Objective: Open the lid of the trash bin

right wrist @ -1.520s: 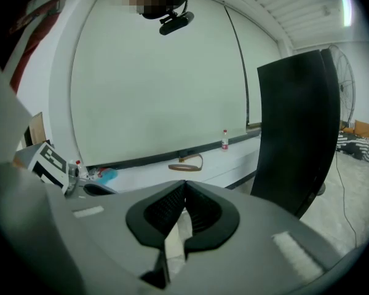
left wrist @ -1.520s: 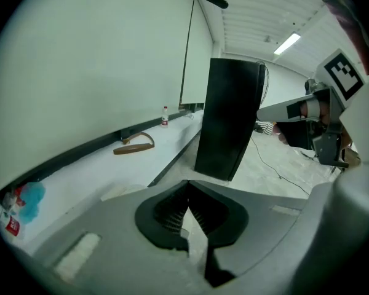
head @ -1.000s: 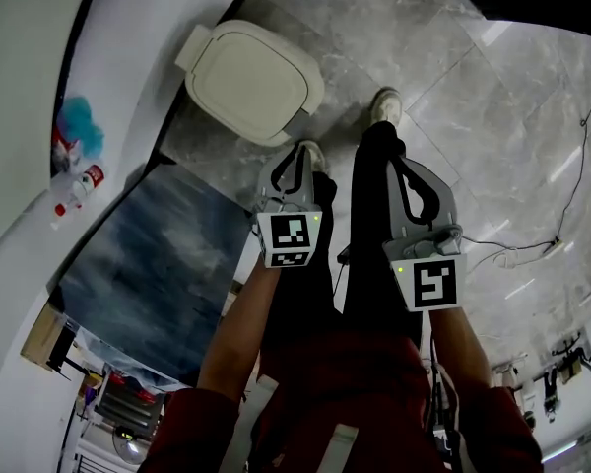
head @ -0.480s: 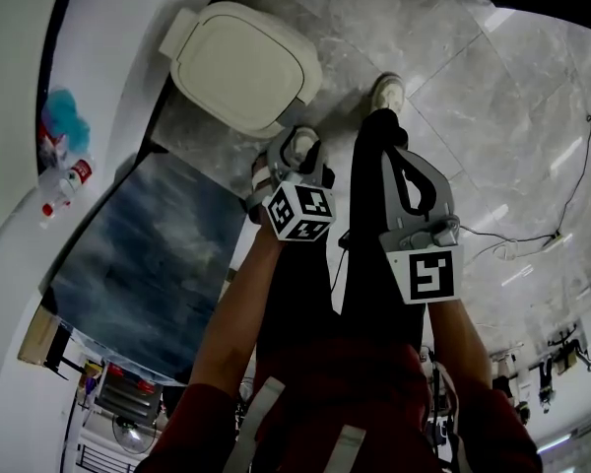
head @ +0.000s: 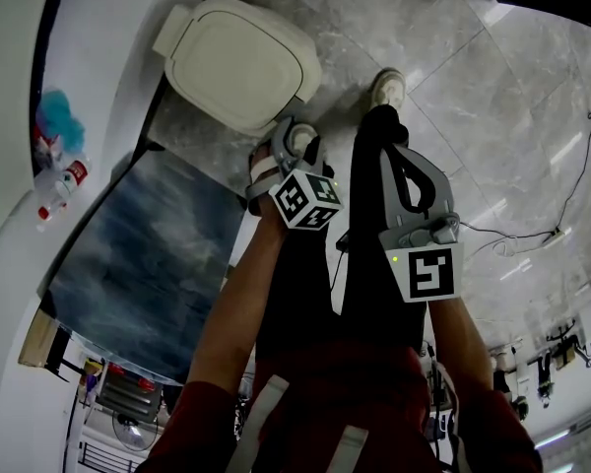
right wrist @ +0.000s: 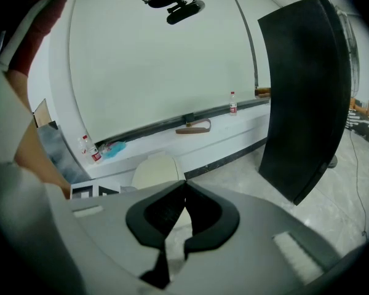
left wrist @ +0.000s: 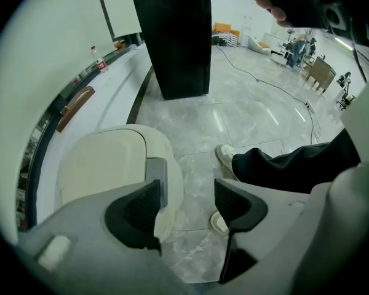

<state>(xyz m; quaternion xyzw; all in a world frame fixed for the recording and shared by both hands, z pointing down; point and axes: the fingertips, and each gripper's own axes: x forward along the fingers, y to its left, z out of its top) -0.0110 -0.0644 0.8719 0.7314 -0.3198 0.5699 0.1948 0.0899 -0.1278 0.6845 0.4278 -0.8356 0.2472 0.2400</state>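
The trash bin stands on the grey marble floor, against the base of a white ledge. It lies ahead of the person and to the left in the head view. Its cream lid lies flat and closed on the bin. A grey tab sits at the lid's near edge.

The left claw points steeply down, above the near edge of the bin. In the left gripper view the left claw shows its jaws well apart; they have just been opening. Nothing is gripped. The gap between the pads shows the bin's rim, bare floor and a white shoe. The grey tab appears just beside the left pad; contact cannot be confirmed.

The right claw is held beside the left one, over the person's dark trouser leg. In the right gripper view the right claw has its jaw tips together and holds nothing.

A bottle with a red label lies on the ledge, well apart from the bin.
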